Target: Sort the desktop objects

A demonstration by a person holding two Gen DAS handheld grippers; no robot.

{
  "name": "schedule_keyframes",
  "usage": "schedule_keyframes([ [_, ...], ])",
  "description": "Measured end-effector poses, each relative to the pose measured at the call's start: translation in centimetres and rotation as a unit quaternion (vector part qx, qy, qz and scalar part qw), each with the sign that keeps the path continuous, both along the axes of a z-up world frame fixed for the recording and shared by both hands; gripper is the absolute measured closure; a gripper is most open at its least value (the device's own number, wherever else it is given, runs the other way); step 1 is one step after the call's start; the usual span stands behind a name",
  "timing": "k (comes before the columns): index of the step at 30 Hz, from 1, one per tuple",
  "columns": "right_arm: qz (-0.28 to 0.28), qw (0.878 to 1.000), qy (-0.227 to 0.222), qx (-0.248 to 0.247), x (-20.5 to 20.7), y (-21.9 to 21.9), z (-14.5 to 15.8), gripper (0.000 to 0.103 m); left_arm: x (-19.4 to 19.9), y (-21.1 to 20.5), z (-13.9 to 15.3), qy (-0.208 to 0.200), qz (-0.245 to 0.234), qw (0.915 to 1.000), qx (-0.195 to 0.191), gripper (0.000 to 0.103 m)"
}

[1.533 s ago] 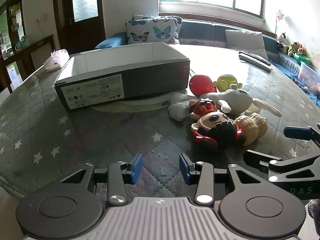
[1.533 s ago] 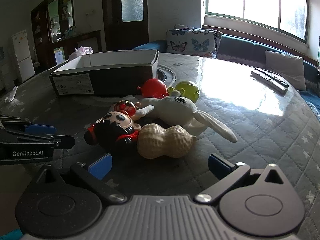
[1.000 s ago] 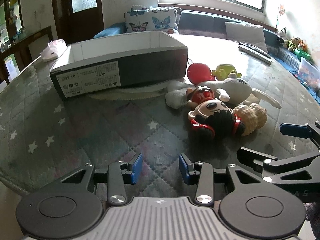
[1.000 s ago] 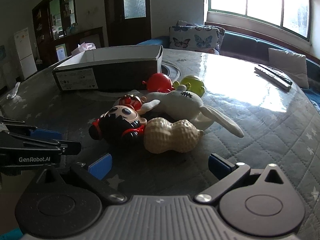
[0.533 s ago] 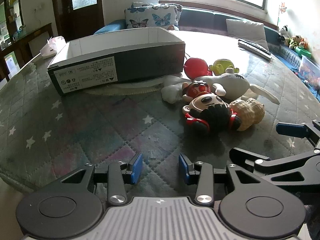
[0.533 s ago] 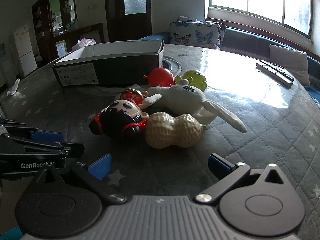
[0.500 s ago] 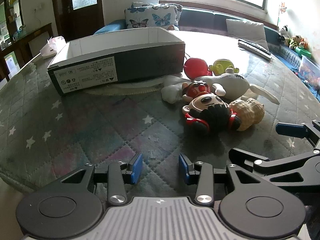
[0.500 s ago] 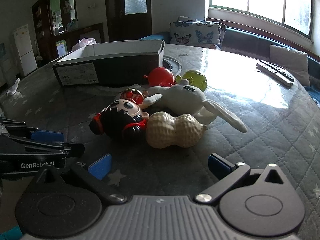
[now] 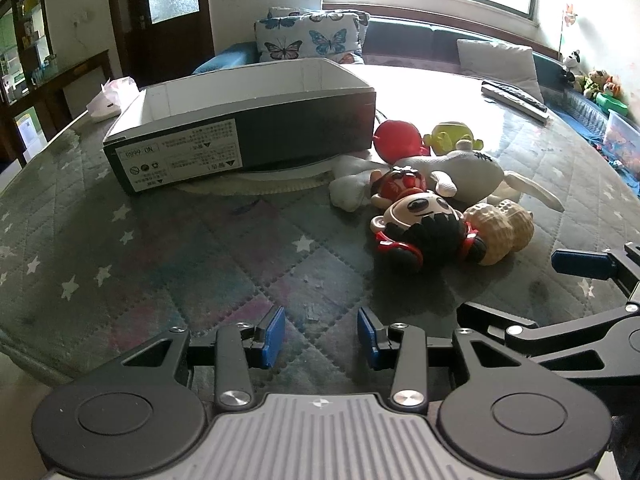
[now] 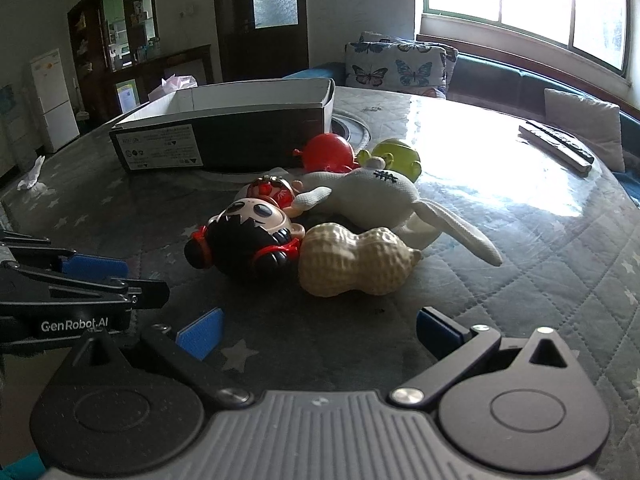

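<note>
A heap of toys lies on the quilted table (image 9: 200, 248): a black-haired doll head (image 9: 424, 224) (image 10: 248, 236), a tan peanut (image 9: 504, 230) (image 10: 352, 260), a white plush rabbit (image 9: 468, 176) (image 10: 372, 196), a red ball (image 9: 398, 140) (image 10: 328, 152), a yellow-green toy (image 9: 450, 138) (image 10: 400, 154) and a small red figure (image 9: 400, 186). An open dark box (image 9: 240, 128) (image 10: 224, 128) stands behind them to the left. My left gripper (image 9: 320, 336) is open over bare cloth, short of the toys. My right gripper (image 10: 316, 332) is open wide, just before the peanut.
Remote controls (image 9: 514, 96) (image 10: 556, 146) lie at the table's far right. A pink tissue pack (image 9: 110, 98) sits behind the box, crumpled paper (image 10: 34, 178) at the left edge. A sofa with butterfly cushions (image 9: 308, 38) runs behind the table.
Both views drew slightly back and steadied early on; over the last half second nothing moves. Both grippers keep the same opening.
</note>
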State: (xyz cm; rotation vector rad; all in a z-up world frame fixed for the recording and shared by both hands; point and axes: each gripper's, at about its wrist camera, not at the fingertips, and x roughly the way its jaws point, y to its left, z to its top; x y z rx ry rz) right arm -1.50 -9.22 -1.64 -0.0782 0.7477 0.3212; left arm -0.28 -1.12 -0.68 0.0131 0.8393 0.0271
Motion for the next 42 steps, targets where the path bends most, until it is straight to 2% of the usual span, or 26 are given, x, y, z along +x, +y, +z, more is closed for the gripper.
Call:
schedule_keyframes([
  [25,0.006,1.000,0.008,0.002,0.9,0.1,-0.3,0.000,1.2,0.5,-0.1,0.006,0.005,1.0000,-0.002,0.061],
  [42,0.020,1.000,-0.007,0.008,1.6,0.5,0.8,0.000,2.3,1.4,1.0,-0.002,0.006,0.9999,-0.012,0.061],
])
